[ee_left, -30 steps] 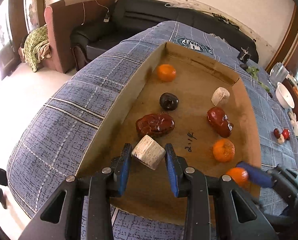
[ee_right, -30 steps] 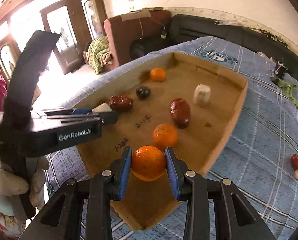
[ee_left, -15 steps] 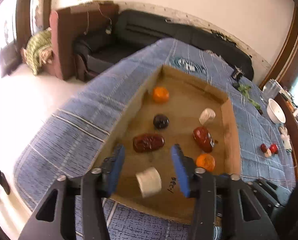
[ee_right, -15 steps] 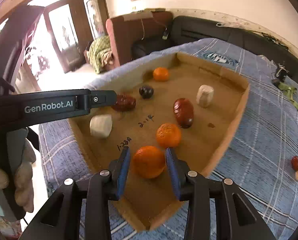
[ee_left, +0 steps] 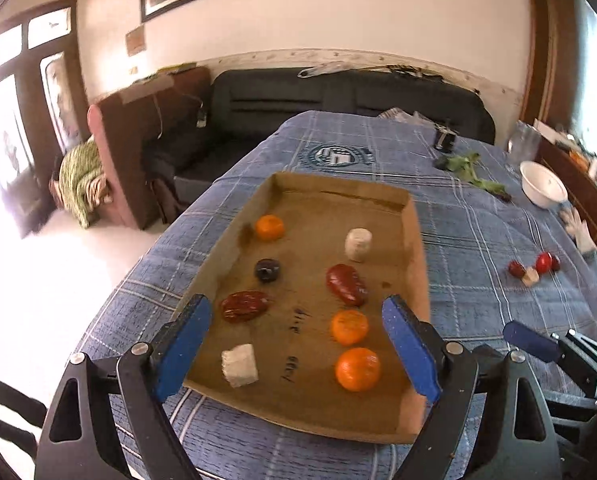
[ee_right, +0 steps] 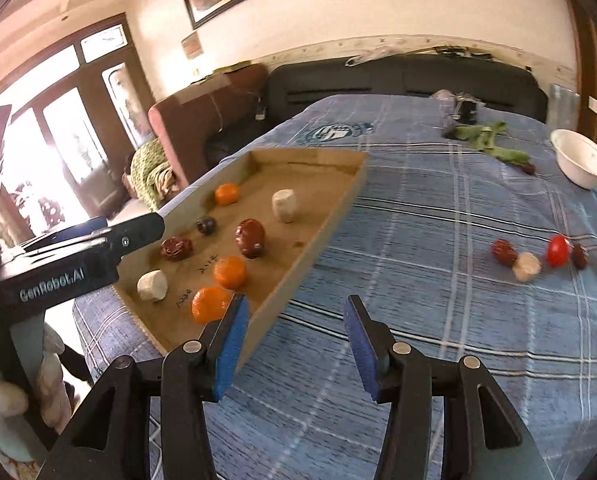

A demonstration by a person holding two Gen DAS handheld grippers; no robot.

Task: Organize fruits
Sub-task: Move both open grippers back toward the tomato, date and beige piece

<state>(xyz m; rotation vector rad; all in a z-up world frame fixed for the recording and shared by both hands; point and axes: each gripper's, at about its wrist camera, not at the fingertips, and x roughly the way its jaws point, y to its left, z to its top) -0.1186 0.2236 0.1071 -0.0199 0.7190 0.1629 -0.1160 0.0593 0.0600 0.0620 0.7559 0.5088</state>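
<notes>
In the left view the left gripper (ee_left: 296, 346) hangs spread and empty above the tray (ee_left: 416, 264), where eight fruits lie in two rows; dipping low could knock the near orange (ee_left: 357, 369) out of line. In the right view the right gripper (ee_right: 292, 340) is spread, empty, over the cloth (ee_right: 418, 240), with four loose fruits (ee_right: 526, 266) well apart; reaching for that tight cluster risks scattering them.

A black sofa (ee_left: 338, 92) lines the wall; a white bowl (ee_right: 582, 160) sits on the blue cloth (ee_right: 438, 208).

Both wrist views high, angled down, sharing cardboard tray (ee_left: 414, 240) (obliquely)
</notes>
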